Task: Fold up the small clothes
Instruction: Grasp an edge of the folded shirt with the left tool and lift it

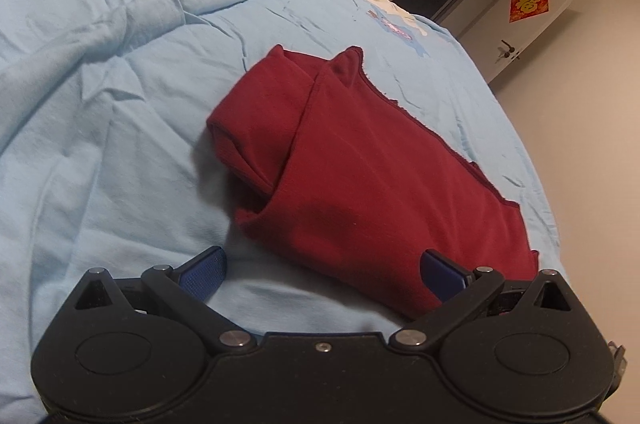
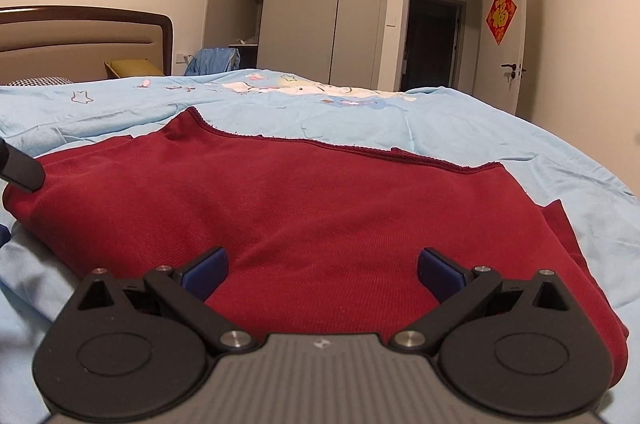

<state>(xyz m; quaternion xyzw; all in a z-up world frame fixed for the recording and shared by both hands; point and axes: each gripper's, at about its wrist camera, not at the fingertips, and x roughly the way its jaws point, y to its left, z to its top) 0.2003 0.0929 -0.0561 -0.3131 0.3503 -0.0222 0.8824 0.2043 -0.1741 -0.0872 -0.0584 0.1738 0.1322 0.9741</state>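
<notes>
My left tool (image 1: 322,274) is released, blue pads spread wide, nothing between them; it sits low over the bed sheet (image 1: 100,144) at the near corner of the red garment (image 1: 360,164). My right tool (image 2: 323,274) is also released, pads apart, directly over the garment's near edge. The garment lies folded on the light blue sheet, scalloped hem on its far side. Wardrobe (image 2: 320,4) and door (image 2: 508,64) beyond the bed.
</notes>
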